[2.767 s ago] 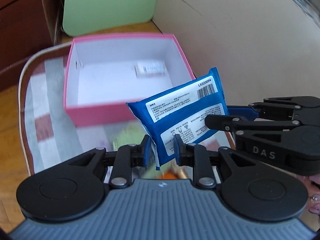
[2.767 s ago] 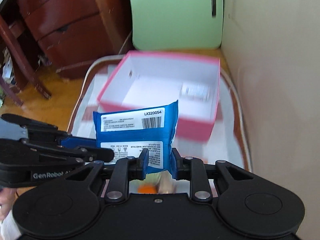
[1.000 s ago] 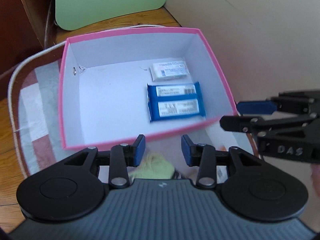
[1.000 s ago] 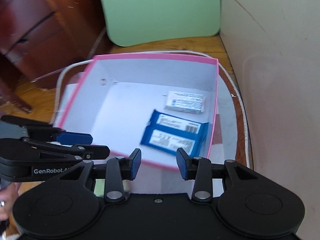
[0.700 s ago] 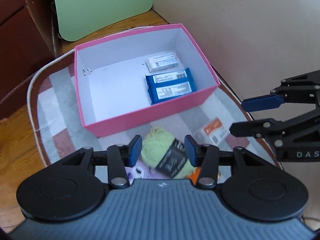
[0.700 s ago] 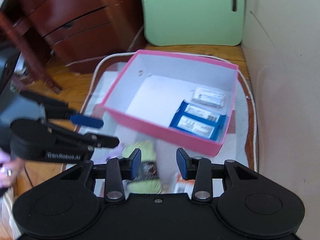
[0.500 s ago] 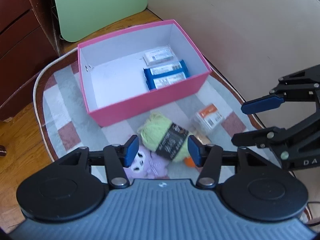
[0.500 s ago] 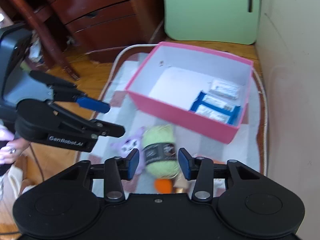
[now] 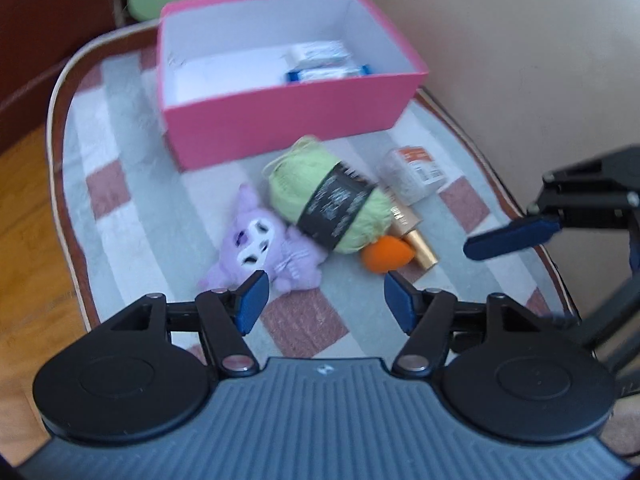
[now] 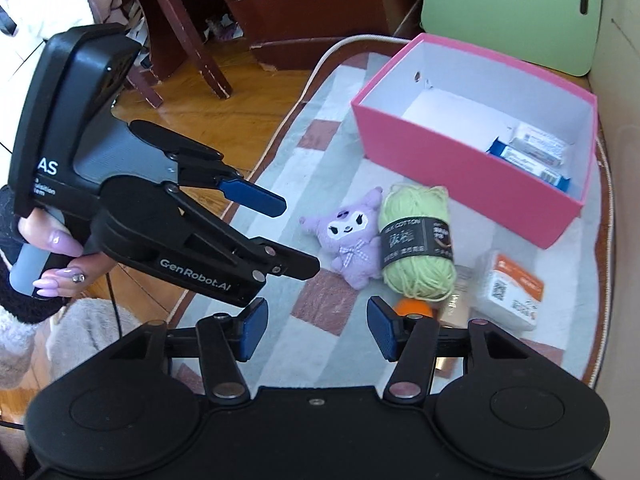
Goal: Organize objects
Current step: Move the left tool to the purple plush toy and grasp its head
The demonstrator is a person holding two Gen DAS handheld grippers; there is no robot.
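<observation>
Left wrist view: the left gripper (image 9: pixel 324 300) hangs over the checked rug (image 9: pixel 132 216), its jaws opening with nothing between them; the pink box (image 9: pixel 288 116) sits at the rug's far end, a blue packet (image 9: pixel 328 74) and a white packet (image 9: pixel 318 51) inside by its right wall; just in front of the box lies a green yarn ball (image 9: pixel 328 208) — a purple plush (image 9: pixel 264 256) touches its left side, an orange sponge (image 9: pixel 386 254) and a gold tube (image 9: pixel 414 236) its near right, and a white-and-orange packet (image 9: pixel 412 174) lies further right of the box's corner; the right gripper (image 9: pixel 516 236) enters at right.

Right wrist view: the right gripper (image 10: pixel 314 328) is likewise opening and empty; the left one, held in a hand (image 10: pixel 56 256), sits well left of the box.
</observation>
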